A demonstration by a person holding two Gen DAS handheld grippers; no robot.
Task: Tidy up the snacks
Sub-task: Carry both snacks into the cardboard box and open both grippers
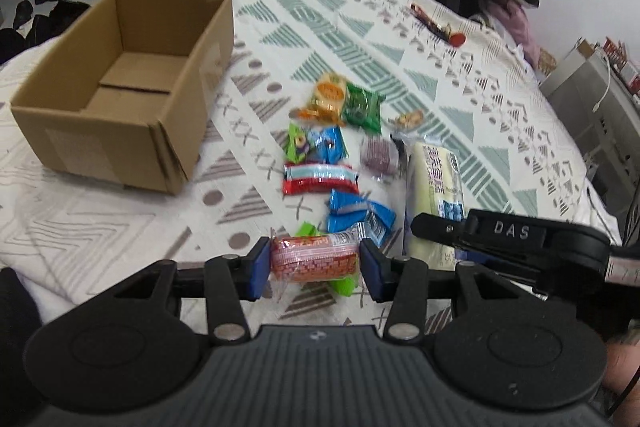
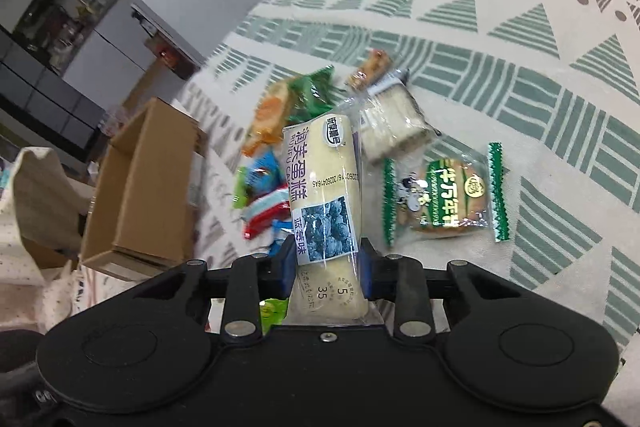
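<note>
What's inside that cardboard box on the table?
Nothing that shows. The cardboard box is open, and the left wrist view sees only its bare bottom flaps. The near wall hides the strip of floor just behind it, so something small there would not show.

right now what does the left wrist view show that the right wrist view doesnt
Only the left wrist view: the left gripper around a red-orange snack pack, and the box's bare inside. Only the right wrist view: a green cracker packet and a clear-wrapped white block. Both: the cardboard box, and the pale cake roll in the right gripper.
</note>
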